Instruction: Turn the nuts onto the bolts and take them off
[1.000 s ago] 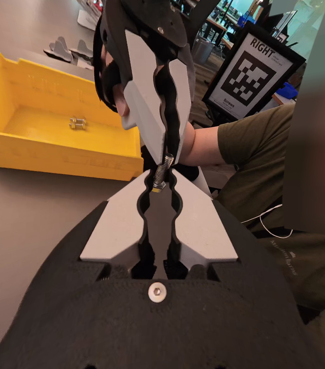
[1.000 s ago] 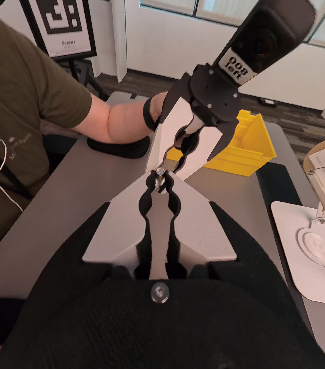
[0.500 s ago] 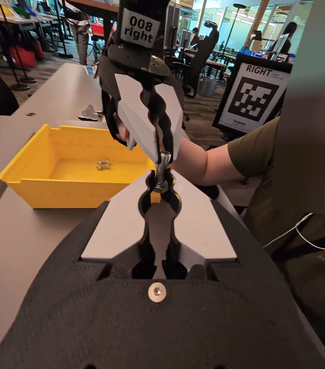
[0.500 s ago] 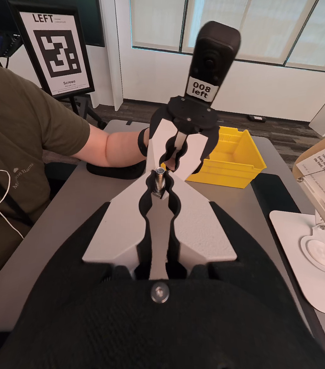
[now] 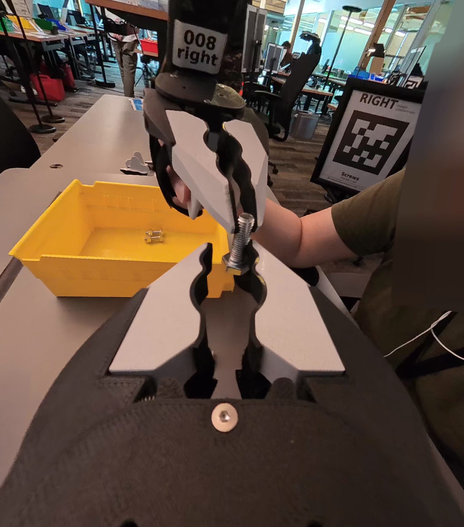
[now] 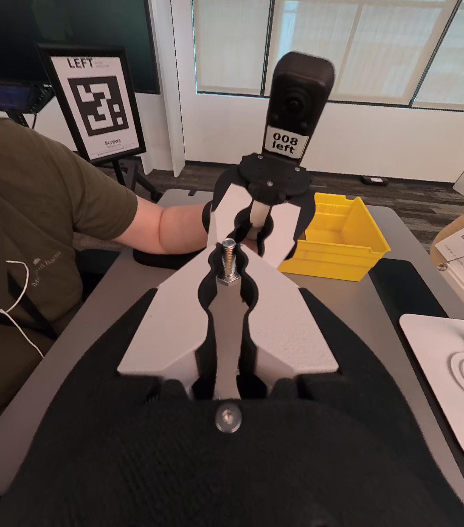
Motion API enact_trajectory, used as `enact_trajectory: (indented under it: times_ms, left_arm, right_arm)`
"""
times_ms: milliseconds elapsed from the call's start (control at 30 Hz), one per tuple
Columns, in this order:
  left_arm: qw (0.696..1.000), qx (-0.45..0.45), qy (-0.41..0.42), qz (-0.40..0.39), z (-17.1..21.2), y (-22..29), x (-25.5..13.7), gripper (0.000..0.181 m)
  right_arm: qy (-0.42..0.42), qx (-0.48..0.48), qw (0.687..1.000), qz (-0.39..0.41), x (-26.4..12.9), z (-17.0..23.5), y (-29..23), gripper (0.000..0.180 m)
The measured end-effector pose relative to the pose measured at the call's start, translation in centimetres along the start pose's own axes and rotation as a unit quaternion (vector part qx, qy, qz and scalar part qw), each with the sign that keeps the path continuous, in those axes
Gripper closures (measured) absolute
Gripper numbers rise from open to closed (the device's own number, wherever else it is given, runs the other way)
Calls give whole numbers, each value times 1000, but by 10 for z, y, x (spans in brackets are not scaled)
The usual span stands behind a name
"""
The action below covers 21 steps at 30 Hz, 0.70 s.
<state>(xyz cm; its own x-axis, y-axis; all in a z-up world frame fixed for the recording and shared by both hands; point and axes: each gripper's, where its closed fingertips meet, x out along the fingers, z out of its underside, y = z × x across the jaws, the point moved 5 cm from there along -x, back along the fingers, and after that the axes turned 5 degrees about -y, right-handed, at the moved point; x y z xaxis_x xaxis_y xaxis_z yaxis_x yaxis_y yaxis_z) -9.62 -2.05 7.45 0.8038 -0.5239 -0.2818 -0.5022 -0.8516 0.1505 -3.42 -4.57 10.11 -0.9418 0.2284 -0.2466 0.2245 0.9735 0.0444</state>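
A silver bolt (image 5: 239, 245) stands upright above the grey table. My right gripper (image 5: 243, 225) comes down from above and is shut on its upper threads. In the right wrist view the bolt (image 6: 228, 265) sits between my right gripper's (image 6: 228, 253) fingertips. A hex piece (image 5: 235, 265) sits at the bolt's lower end; I cannot tell whether it is the head or a nut. My left gripper (image 5: 232, 248) is open around that hex piece, which lies close to its right finger. The left gripper also shows, open, in the right wrist view (image 6: 249, 248).
A yellow bin (image 5: 54, 268) stands on the table behind the grippers, with a small bolt-and-nut cluster (image 5: 153, 236) inside. It also shows in the right wrist view (image 6: 339, 265). A white base plate (image 6: 438, 356) holds a slanted board at the right. The person's arm (image 5: 296, 233) reaches in from the right. Left and right tips are no more than a few centimetres apart.
My left gripper was shut on the hex piece and has opened. Both grippers have tilted up towards level. The right gripper still holds the bolt.
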Motion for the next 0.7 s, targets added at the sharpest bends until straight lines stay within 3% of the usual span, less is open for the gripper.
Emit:
enact_trajectory:
  times_ms: [133,700]
  left_arm:
    - [1000,3,8,6,0,1,1,164]
    - [998,-38,32,40,-3,0,-2,163]
  right_arm:
    - [2,1,1000,4,-1,0,1,172]
    - [11,35,999,-16,1,2,6,172]
